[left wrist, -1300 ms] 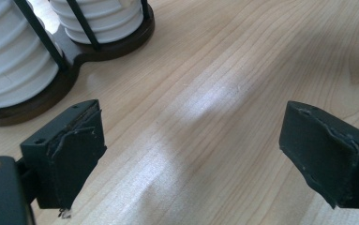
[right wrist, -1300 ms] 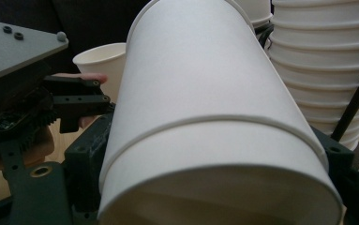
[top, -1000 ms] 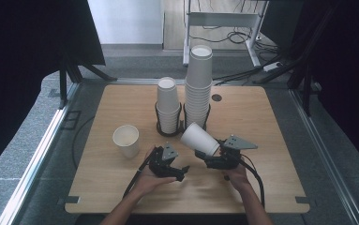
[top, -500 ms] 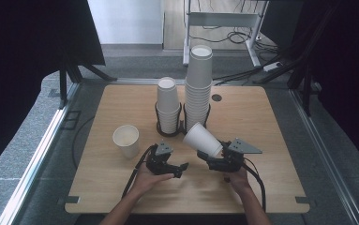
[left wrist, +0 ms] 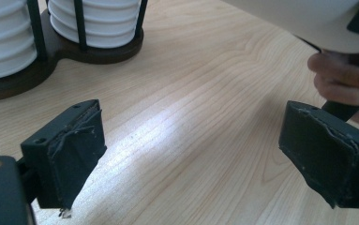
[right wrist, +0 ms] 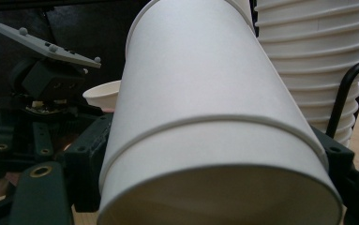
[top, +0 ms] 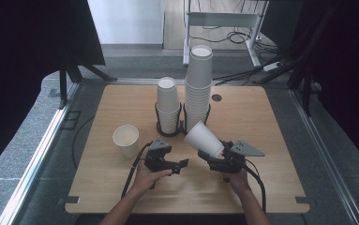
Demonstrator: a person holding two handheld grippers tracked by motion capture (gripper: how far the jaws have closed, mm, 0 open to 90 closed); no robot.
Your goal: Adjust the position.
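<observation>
My right gripper (top: 213, 154) is shut on a white paper cup (top: 204, 138), gripping it near its base. The cup lies tilted above the table, its mouth pointing up and left toward the cup stacks. In the right gripper view the cup (right wrist: 214, 117) spans the gap between both jaws of that gripper (right wrist: 214, 161). To its left, my left gripper (top: 179, 165) stands open just over the table, its jaws pointing right toward the held cup. Between its spread jaws in the left gripper view (left wrist: 196, 154) I see bare wood; the held cup (left wrist: 308, 18) hangs at top right.
A black wire holder (top: 159, 129) at mid table keeps a short cup stack (top: 168, 105) and a tall cup stack (top: 199, 86). A single cup (top: 125, 139) stands upright left of my left gripper. The wooden table (top: 271, 126) has free room at the right.
</observation>
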